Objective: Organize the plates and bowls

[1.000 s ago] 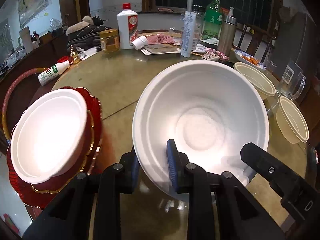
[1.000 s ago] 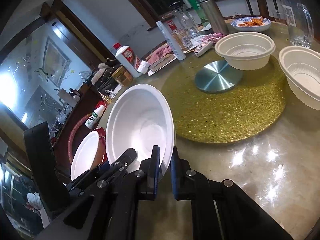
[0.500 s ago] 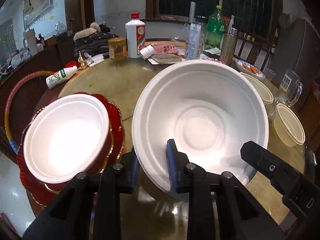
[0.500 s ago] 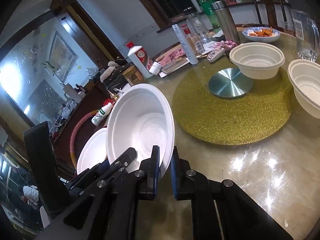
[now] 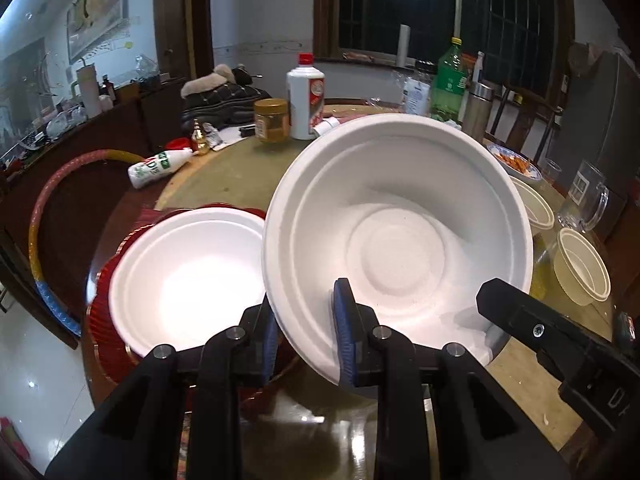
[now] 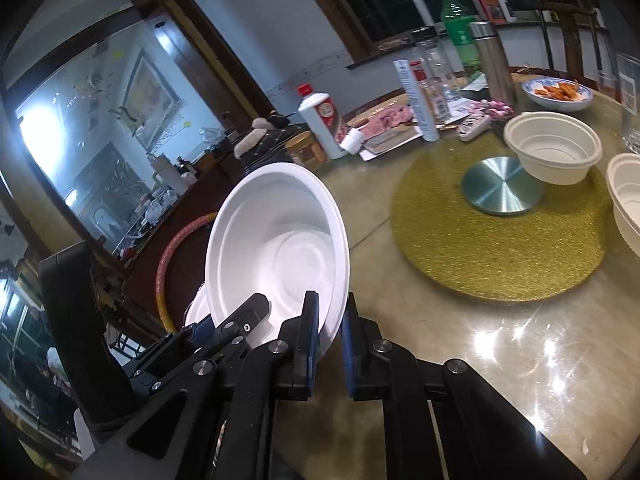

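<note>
Both grippers are shut on the rim of one large white foam bowl (image 5: 400,240), held tilted above the table. My left gripper (image 5: 306,332) pinches its near rim. My right gripper (image 6: 330,332) pinches the rim of the same bowl (image 6: 280,248), and its black body shows at the right of the left wrist view (image 5: 560,336). A second white foam bowl (image 5: 188,280) sits on a stack of red plates (image 5: 108,344) at the table's left edge, just left of and below the held bowl.
Two cream bowls (image 6: 554,152) (image 6: 628,196) stand by a gold turntable mat (image 6: 500,248) with a steel disc (image 6: 502,190). Bottles, a white liquor bottle (image 5: 305,96), a jar, a food dish and a glass mug (image 5: 584,196) crowd the far side. A hoop (image 5: 44,232) leans left.
The held bowl has moved left and risen with both grippers, closing on the bowl on the red plates, which now lies right beside it.
</note>
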A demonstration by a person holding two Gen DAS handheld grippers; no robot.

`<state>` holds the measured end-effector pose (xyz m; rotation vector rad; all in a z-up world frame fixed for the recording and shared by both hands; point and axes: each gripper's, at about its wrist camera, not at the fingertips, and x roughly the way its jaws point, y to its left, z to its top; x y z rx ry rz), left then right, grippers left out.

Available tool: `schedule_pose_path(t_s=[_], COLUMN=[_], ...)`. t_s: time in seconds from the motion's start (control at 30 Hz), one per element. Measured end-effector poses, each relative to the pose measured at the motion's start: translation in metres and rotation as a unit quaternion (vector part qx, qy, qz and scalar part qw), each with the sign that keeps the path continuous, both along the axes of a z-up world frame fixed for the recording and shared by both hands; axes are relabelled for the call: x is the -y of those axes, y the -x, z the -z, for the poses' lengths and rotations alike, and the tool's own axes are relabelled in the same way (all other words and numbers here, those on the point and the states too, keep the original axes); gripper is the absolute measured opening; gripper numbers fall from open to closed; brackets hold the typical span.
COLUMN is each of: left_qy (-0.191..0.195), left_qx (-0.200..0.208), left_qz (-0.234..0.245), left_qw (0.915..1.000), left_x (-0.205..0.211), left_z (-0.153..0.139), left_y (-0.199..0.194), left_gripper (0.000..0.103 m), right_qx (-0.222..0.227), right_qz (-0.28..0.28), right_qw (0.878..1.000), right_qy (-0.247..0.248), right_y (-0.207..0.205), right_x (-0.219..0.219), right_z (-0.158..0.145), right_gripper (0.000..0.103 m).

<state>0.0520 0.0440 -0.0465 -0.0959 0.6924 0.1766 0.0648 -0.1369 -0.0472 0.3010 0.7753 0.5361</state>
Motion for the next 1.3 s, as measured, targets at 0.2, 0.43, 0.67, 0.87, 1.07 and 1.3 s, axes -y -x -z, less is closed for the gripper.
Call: schedule_pose_path(t_s=[0.2, 0.43, 0.67, 0.87, 1.07, 1.3], left_qy=[0.006, 0.011, 0.019, 0.024, 0.026, 0.016], left_qx=[0.006, 0.014, 0.011, 0.008, -0.003, -0.021], left_qz=[-0.020, -0.039, -0.058, -0.073, -0.077, -0.071], left_qw=[0.9998, 0.9991, 0.9981, 0.9970, 0.9967, 0.9971], left_x=[-0.022, -0.045, -0.067, -0.088, -0.106, -0.112], left_z=[-0.003, -0.004, 0.002, 0.004, 0.000, 0.004], left_y=[0.008, 0.016, 0.019, 0.019, 0.011, 0.007], left_gripper=[0.023, 0.023, 0.024, 0.024, 0.024, 0.024], right_qx=[0.007, 0.012, 0.010, 0.011, 0.008, -0.024], right_qz=[-0.023, -0.049, -0.077, -0.100, -0.123, -0.145], right_qw=[1.000, 0.999, 0.997, 0.994, 0.990, 0.988], right_qy=[0.006, 0.013, 0.028, 0.049, 0.063, 0.054], right_y=[0.005, 0.007, 0.004, -0.001, -0.008, -0.023], right_x=[-0.021, -0.046, -0.072, -0.098, -0.122, -0.135], right_z=[-0.006, -0.011, -0.011, -0.010, -0.015, -0.008], right_gripper=[0.010, 0.010, 0.010, 0.011, 0.011, 0.012])
